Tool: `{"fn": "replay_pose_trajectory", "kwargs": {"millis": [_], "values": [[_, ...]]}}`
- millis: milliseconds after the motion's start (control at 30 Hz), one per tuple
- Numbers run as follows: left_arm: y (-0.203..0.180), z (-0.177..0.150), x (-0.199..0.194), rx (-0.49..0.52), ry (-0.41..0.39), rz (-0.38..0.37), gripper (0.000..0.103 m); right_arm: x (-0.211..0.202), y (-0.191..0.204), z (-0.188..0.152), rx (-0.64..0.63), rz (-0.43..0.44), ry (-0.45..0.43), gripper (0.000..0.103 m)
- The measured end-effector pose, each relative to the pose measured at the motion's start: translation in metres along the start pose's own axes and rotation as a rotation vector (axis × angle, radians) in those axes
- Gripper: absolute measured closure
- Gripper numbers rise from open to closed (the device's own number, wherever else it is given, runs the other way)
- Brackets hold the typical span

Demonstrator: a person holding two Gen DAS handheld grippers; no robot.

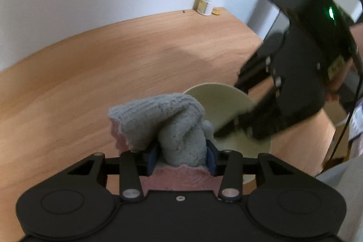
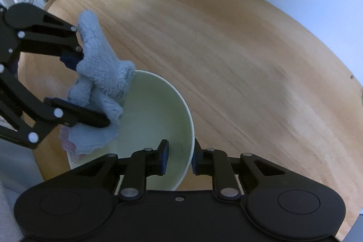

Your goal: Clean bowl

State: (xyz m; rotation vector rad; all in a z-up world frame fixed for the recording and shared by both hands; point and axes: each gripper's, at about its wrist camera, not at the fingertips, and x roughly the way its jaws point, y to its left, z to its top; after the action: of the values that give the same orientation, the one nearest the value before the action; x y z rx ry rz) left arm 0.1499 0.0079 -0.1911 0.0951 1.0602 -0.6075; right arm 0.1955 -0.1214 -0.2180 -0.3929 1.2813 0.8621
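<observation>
Bowl (image 2: pixel 156 119), pale cream, sits tilted at the near edge of the wooden table (image 2: pixel 249 60), opening turned left toward the cloth. At its left rim, the left gripper (image 2: pixel 90 87) has its fingers clamped on a bunched grey-blue cloth (image 2: pixel 99 65) with a pink underside, the wad touching the rim and upper inner wall. On the near right rim, the right gripper (image 2: pixel 179 158) pinches the wall, one finger inside, one outside, narrow. The inside looks clean where visible; whether wiping is midway or nearly over is unclear. To wipe well: keep the rim pinch firm so the bowl cannot spin, press the wad flat against the wall.
</observation>
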Motion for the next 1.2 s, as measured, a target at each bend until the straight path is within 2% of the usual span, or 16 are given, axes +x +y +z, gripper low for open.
{"fn": "replay_pose_trajectory", "kwargs": {"millis": [67,233,333,600,767,900,1033,1200], "values": [[0.0,0.001,0.001,-0.003,-0.003,0.005,0.074,0.005,0.004,-0.001,0.002,0.018,0.013,0.068],[0.006,0.0,-0.003,-0.045,-0.02,-0.006,0.083,0.007,-0.003,0.0,0.105,0.049,0.003,0.081],[0.011,-0.001,-0.011,-0.08,-0.04,-0.018,0.085,0.01,-0.008,-0.003,0.189,0.091,0.006,0.086],[0.023,-0.003,-0.027,-0.135,-0.088,-0.02,0.088,0.012,-0.012,0.004,0.3,0.102,-0.01,0.091],[0.023,-0.008,-0.039,-0.164,-0.083,-0.012,0.088,0.01,-0.011,0.001,0.356,0.091,-0.014,0.092],[0.024,-0.009,-0.037,-0.179,-0.07,-0.04,0.088,0.009,-0.01,-0.003,0.387,0.082,-0.013,0.091],[0.016,-0.001,-0.022,-0.149,-0.04,-0.023,0.082,0.009,-0.009,-0.007,0.416,0.074,-0.011,0.09],[0.007,0.007,-0.003,-0.107,0.001,-0.009,0.082,0.006,-0.009,-0.011,0.4,0.058,-0.011,0.086]]}}
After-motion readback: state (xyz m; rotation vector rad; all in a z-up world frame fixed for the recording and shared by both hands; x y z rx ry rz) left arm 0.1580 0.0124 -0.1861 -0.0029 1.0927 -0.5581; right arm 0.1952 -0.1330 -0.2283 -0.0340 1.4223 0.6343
